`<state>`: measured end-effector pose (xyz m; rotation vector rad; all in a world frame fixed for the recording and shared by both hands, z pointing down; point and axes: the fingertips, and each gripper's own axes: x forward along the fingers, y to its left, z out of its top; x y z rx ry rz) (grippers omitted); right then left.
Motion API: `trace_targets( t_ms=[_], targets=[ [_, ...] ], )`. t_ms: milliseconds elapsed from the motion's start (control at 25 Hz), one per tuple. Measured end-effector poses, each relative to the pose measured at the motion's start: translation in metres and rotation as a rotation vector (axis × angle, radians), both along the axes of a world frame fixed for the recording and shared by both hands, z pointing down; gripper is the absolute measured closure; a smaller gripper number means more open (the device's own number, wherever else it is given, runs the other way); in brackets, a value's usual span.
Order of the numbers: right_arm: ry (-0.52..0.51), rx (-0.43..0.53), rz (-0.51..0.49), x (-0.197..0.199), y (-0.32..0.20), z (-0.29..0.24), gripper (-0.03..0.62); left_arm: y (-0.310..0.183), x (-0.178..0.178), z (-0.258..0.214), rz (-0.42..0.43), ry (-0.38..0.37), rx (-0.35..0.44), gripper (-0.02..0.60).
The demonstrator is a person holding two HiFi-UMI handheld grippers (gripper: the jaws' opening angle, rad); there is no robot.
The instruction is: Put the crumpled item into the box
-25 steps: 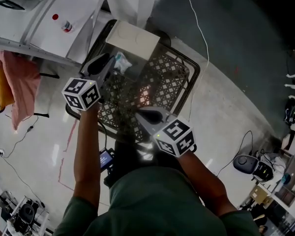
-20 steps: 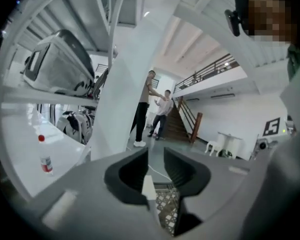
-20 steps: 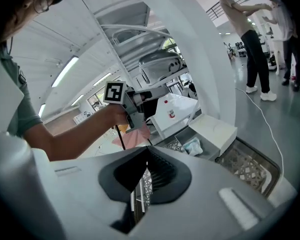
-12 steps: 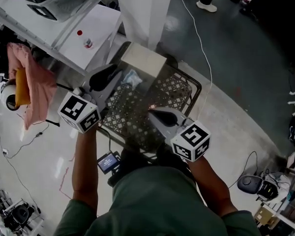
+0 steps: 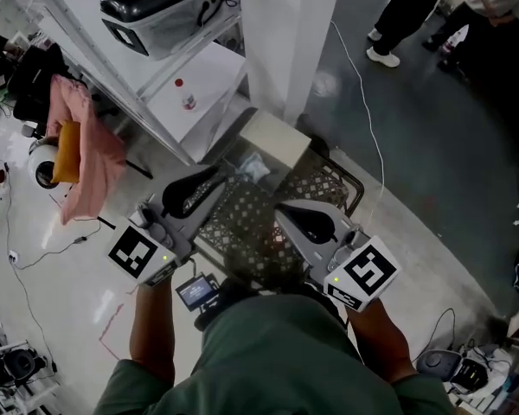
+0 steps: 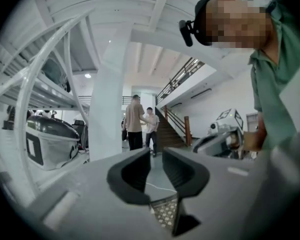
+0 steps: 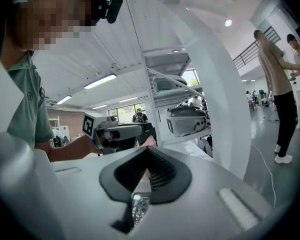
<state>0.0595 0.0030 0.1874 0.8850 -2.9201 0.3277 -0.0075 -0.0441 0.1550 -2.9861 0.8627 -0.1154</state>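
Far below in the head view, a small pale crumpled item [image 5: 254,168] lies on the black lattice table top [image 5: 242,227], right beside a tan cardboard box [image 5: 277,139]. Both grippers are held high above the table, pointing level. My left gripper [image 5: 218,177] [image 6: 156,156] shows a narrow gap between its dark pads with nothing in it; its jaws have just been closing. My right gripper [image 5: 283,209] [image 7: 147,151] has its ridged pads meeting at the tips and holds nothing. Each gripper view shows the other gripper across from it.
A white pillar [image 5: 285,33] rises behind the table. A white rack to the left carries a black-lidded case [image 5: 160,7] and a red-capped bottle [image 5: 188,98]. Pink cloth [image 5: 82,137] hangs at far left. People stand at top right [image 5: 415,15]. A cable [image 5: 374,145] runs over the floor.
Both grippers have risen well above the table toward the head camera. The table, box and crumpled item now look smaller and farther below.
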Motion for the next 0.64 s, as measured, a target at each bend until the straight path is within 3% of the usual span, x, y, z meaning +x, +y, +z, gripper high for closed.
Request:
trace_targets(
  t_ms=[280,640],
  targets=[
    [0.001,0.056,-0.048,0.006,0.005,-0.03,0.589,0.025,-0.012,-0.013,-0.066,-0.006,0.006,0.508],
    [0.012,0.051,-0.066,0.021,0.011,-0.031,0.589,0.04,-0.014,-0.001,-0.114,-0.013,-0.039,0.509]
  ],
)
